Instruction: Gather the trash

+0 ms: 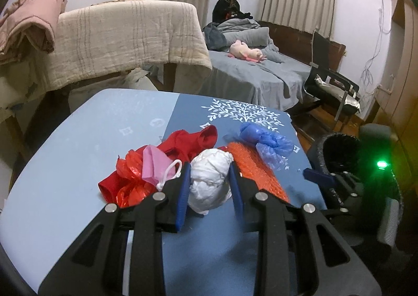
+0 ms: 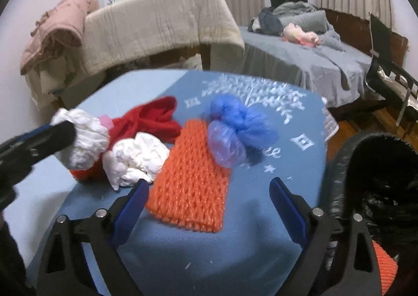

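Trash lies piled on a blue table: a red bag, a pink scrap, an orange foam net, a blue plastic bag and white crumpled paper. My left gripper is shut on a white crumpled wad, held just above the table; it also shows in the right wrist view. My right gripper is open and empty, its fingers either side of the orange net's near end. A black-lined trash bin stands at the table's right edge.
A cloth-draped chair stands behind the table. A bed with a grey sheet and a pink plush toy is at the back right. A black chair stands by the bed. An orange net piece lies in the bin.
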`<control>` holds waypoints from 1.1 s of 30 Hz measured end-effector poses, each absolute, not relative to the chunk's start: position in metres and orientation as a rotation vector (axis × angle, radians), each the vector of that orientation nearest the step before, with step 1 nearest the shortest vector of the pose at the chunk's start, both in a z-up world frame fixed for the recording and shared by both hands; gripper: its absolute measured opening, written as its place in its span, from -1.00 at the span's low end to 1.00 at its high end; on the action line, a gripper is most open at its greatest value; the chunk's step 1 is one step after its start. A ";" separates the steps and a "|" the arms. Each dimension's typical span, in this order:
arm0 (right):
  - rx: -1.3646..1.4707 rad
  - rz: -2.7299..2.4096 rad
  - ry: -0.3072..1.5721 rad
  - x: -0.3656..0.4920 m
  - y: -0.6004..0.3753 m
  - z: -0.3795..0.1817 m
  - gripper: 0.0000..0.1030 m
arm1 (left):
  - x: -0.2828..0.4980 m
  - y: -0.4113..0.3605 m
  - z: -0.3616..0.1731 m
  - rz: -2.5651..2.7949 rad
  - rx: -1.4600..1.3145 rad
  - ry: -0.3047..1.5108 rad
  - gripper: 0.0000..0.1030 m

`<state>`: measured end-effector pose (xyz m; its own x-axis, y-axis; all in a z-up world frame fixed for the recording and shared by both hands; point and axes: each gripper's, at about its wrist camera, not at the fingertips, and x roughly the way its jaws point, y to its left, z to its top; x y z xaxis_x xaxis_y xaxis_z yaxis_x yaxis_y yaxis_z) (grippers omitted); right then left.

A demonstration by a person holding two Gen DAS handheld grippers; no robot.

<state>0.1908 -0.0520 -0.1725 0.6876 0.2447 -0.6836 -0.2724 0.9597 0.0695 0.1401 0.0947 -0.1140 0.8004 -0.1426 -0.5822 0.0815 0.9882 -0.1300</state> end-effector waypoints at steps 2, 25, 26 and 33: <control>-0.049 0.278 0.801 0.197 -0.049 -0.180 0.64 | 0.138 0.096 -0.114 -0.128 -0.100 0.631 -0.45; -0.045 0.437 0.756 0.161 -0.057 -0.142 -0.79 | 0.102 0.083 -0.100 -0.158 -0.087 0.606 -0.45; -0.043 0.439 0.751 0.159 -0.058 -0.139 -0.79 | 0.102 0.083 -0.099 -0.156 -0.088 0.603 -0.45; -0.018 0.442 0.713 0.143 -0.072 -0.118 -0.79 | 0.099 0.077 -0.091 -0.143 -0.086 0.591 -0.45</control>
<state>0.1430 -0.0716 -0.1180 0.6684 0.3863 -0.6357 -0.3984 0.9076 0.1327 0.0987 0.0767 -0.0910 0.8210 -0.1583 -0.5486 0.1093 0.9866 -0.1211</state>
